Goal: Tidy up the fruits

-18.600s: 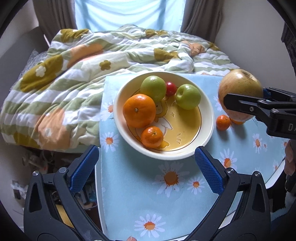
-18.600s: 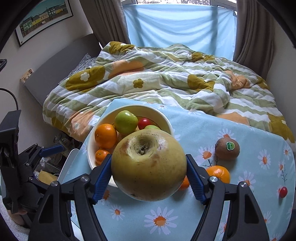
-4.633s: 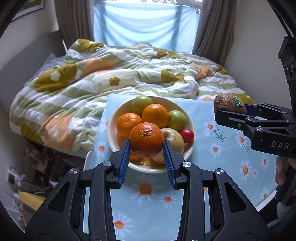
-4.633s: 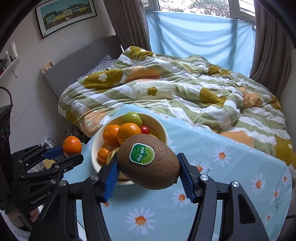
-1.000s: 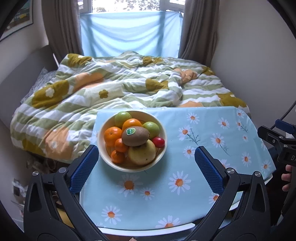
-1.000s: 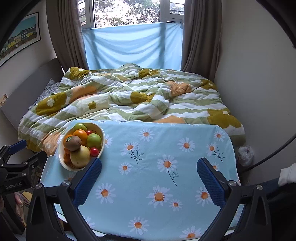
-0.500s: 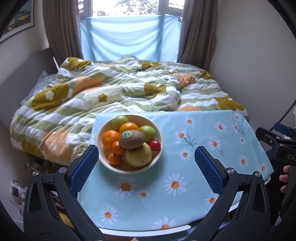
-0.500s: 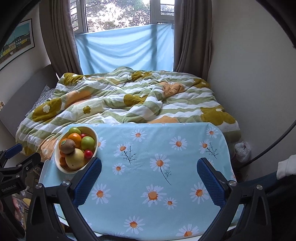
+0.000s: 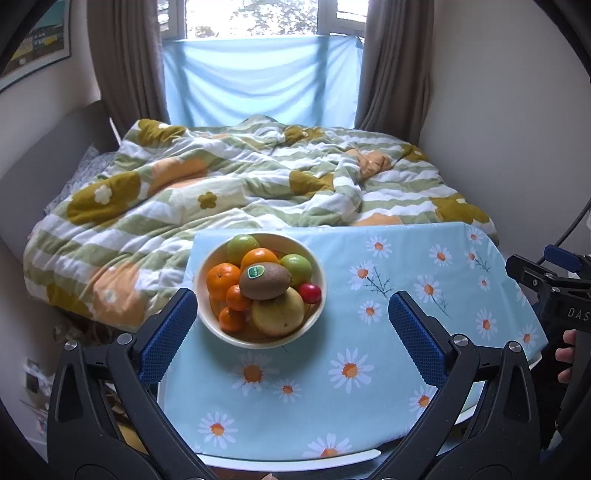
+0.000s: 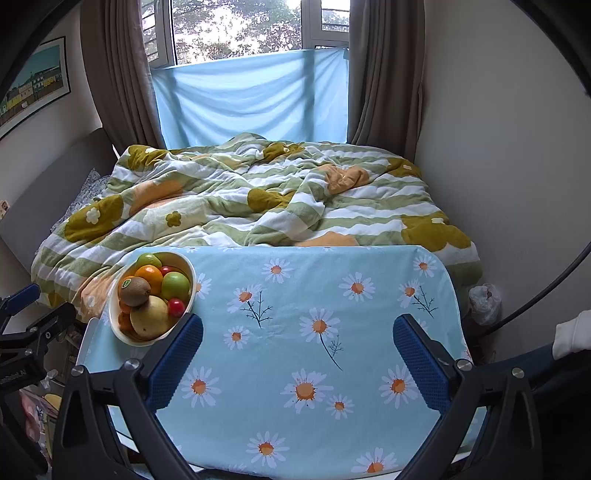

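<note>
Both claws spread wide and empty above the daisy tablecloth (image 10: 295, 332).
The left gripper (image 9: 291, 328) and right gripper (image 10: 297, 350) touch nothing; the fruits sit heaped in the bowl (image 9: 258, 341) at the table's far left, the kiwi (image 9: 264, 280) on top.

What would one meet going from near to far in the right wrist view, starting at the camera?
Right hand-held gripper → daisy tablecloth → rumpled duvet → blue window cloth → window.
</note>
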### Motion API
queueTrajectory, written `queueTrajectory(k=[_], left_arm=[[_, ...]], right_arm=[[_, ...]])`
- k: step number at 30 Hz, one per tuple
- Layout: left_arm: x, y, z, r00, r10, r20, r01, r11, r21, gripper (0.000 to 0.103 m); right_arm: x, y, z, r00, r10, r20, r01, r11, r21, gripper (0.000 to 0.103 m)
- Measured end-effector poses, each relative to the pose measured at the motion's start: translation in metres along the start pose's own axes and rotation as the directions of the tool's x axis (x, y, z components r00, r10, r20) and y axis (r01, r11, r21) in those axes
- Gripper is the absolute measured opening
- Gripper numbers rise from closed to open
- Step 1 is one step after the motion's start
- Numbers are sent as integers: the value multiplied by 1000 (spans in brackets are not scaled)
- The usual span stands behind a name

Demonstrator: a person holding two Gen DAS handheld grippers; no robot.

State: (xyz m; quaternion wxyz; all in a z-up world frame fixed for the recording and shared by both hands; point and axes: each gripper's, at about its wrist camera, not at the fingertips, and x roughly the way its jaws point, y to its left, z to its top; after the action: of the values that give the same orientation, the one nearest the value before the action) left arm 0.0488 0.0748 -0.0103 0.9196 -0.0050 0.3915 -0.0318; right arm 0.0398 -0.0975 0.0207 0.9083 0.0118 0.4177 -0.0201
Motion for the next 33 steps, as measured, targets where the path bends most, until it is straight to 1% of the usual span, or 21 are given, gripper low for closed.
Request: queueTrajectory(k=[29, 33], left_arm=[[-2, -3, 3, 1000, -5, 9, 5, 1000, -4, 103], [-3, -5, 2, 999, 17, 27, -17, 1000, 2, 103]], right_arm=[[0, -2, 0, 1000, -1, 1, 1, 1000, 1, 102], [0, -4, 0, 1000, -1, 0, 1, 1000, 0, 103]])
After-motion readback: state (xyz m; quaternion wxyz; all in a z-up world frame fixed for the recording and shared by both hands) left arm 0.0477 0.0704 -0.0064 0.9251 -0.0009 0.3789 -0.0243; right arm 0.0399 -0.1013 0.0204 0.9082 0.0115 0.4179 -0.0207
